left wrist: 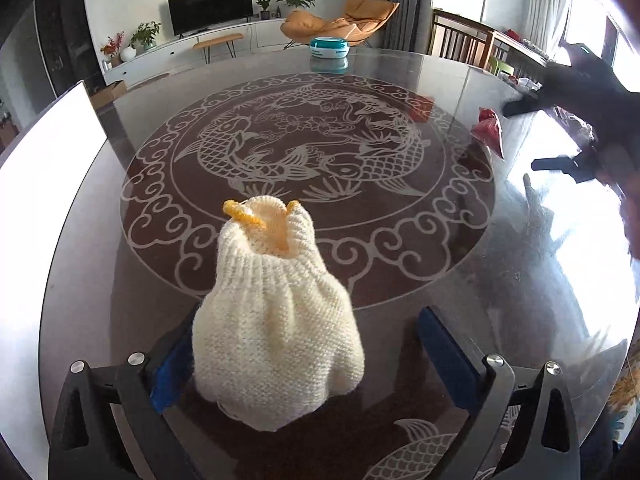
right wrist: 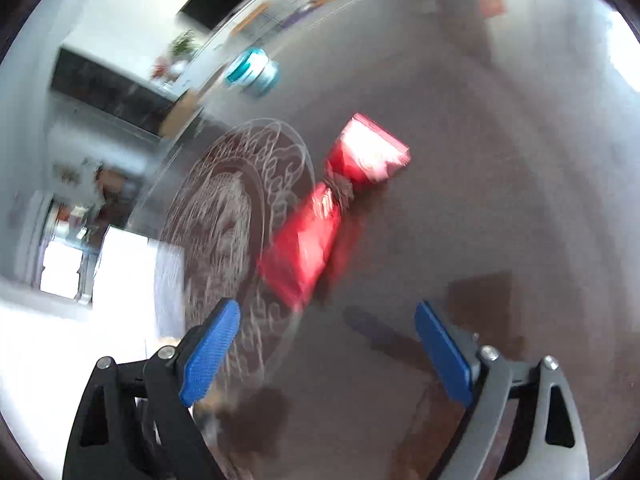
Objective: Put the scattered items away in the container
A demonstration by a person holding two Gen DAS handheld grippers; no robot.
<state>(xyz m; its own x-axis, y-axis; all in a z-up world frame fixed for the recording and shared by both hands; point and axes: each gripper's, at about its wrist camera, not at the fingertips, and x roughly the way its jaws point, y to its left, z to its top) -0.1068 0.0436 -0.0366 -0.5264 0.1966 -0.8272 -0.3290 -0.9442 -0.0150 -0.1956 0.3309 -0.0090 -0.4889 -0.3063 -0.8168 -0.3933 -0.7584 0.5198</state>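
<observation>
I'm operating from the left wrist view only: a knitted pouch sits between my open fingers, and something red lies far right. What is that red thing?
Observer: A shiny red wrapper, twisted at its middle like a candy, lying on the table.
Operator: Is the right gripper holding it?
Observer: No. The right gripper is open, the wrapper ahead of its fingers.
Operator: Anything else near it?
Observer: A teal tub beyond it, near the table's edge.

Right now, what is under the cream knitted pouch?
The cream knitted pouch rests on the glass table, between the fingers of the open left tool. Around it the dark fish pattern shows through the glass. What lies directly beneath the pouch is covered.
</observation>
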